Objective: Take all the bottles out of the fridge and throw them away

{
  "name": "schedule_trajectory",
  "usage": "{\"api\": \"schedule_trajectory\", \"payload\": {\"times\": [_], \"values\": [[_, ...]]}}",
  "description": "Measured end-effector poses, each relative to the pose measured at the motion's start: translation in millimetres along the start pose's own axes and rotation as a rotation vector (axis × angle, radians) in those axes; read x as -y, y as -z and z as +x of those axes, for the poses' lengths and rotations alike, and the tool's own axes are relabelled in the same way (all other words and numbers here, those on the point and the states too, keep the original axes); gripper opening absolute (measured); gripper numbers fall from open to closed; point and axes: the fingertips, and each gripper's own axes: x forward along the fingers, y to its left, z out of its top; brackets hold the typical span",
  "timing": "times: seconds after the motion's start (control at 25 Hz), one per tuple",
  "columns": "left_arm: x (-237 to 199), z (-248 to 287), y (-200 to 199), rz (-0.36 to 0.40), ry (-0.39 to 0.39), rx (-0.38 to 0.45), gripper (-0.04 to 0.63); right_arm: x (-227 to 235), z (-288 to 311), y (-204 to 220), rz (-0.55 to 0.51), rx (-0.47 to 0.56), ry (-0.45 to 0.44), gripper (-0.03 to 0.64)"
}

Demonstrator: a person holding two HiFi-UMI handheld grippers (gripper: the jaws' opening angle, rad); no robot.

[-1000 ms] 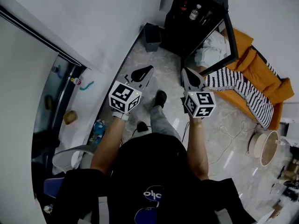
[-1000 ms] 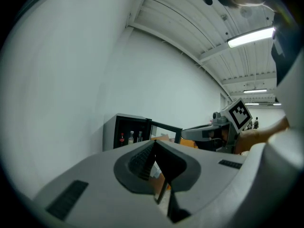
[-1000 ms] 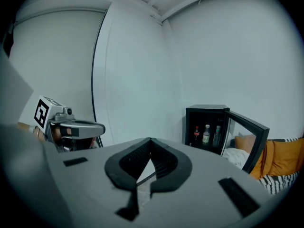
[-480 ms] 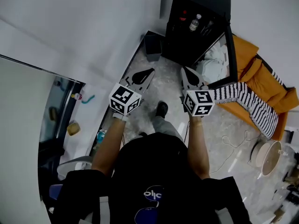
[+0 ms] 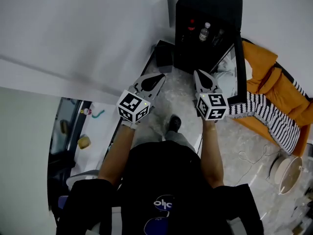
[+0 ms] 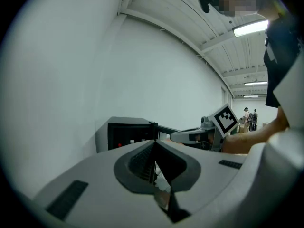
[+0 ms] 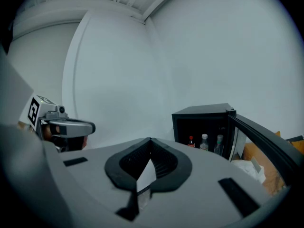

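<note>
- Left gripper point(image 5: 157, 77) is held out level ahead of the person, fingers clenched together with nothing between them; its own view shows the tips point(image 6: 155, 145) meeting on empty air.
- Right gripper point(image 5: 198, 74) is held alongside, well apart from the left, fingers also clenched on nothing point(image 7: 150, 141).
- Both point toward the fridge point(image 5: 209, 3), a small black unit on the floor point(image 5: 182, 98) against the white wall point(image 5: 98, 28). Neither gripper touches it.
- Fridge door point(image 5: 240, 58) stands swung open to the right.
- Bottles point(image 7: 204, 142) stand upright in a row inside the fridge; the right gripper view shows three: red cap on the left, white cap in the middle, a third beside it whose cap colour is unclear.
- From the head view, the white-capped bottle point(image 5: 204, 32) and a red cap point(image 5: 191, 23) show in the dark interior; the rest is too dim to read.
- A dark bin point(image 5: 164, 56) sits on the floor just left of the fridge, against the wall.
- An orange sofa point(image 5: 276, 84) is right of the open door, with a black-and-white striped cloth point(image 5: 266, 115) draped over its front edge.
- The person's shoe point(image 5: 173, 123) shows on the floor between the two arms.
</note>
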Motion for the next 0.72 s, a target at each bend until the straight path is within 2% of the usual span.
{"api": "schedule_trajectory", "payload": {"times": [0.28, 0.72], "values": [[-11.9, 27.3, -7.0, 0.003, -0.003, -0.007, 0.006, 27.1, 7.2, 4.2, 0.025, -0.011, 0.013, 0.008], [-47.2, 74.0, -11.7, 0.012, 0.075, 0.007, 0.006, 64.3, 41.9, -5.3, 0.014, -0.032, 0.091, 0.008]]}}
